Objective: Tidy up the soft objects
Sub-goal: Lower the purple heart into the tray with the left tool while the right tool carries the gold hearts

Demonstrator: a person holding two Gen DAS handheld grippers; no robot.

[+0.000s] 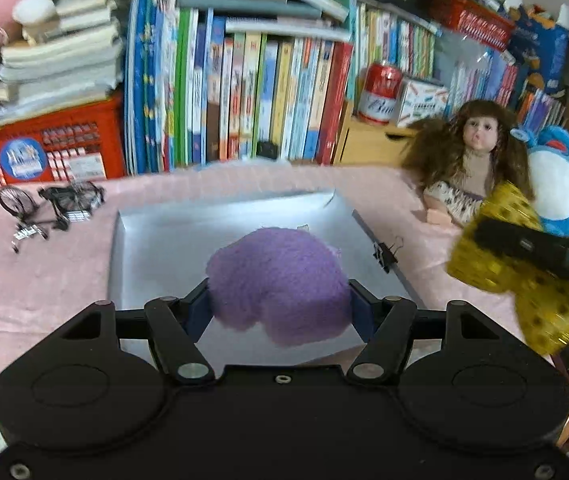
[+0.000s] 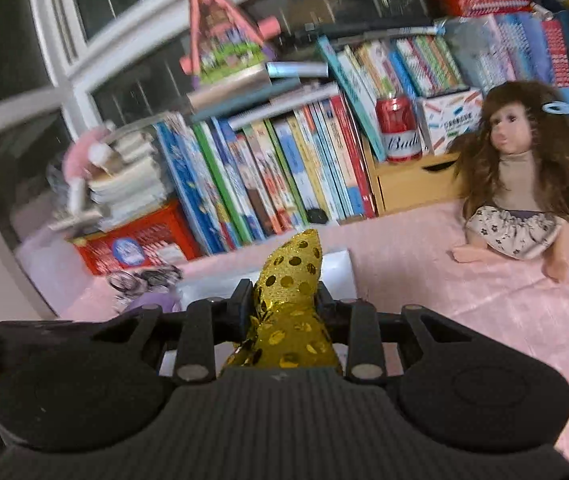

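My left gripper point(image 1: 278, 292) is shut on a fuzzy purple ball point(image 1: 280, 280) and holds it above a grey tray point(image 1: 156, 240) on the pink cloth. My right gripper point(image 2: 284, 296) is shut on a gold sequinned cloth bundle point(image 2: 292, 280); the bundle also shows in the left wrist view point(image 1: 496, 240), right of the tray, with a black gripper finger point(image 1: 540, 252) across it. A long-haired doll point(image 1: 468, 160) sits at the back right, also seen in the right wrist view point(image 2: 524, 184). A blue and white plush point(image 1: 560, 188) is beside it.
A row of books point(image 1: 244, 92) and a red crate point(image 1: 44, 148) line the back. A small wire bicycle model point(image 1: 48, 208) stands left of the tray. A black binder clip point(image 1: 384, 252) lies at the tray's right edge. A red can point(image 2: 398, 128) stands on a wooden box.
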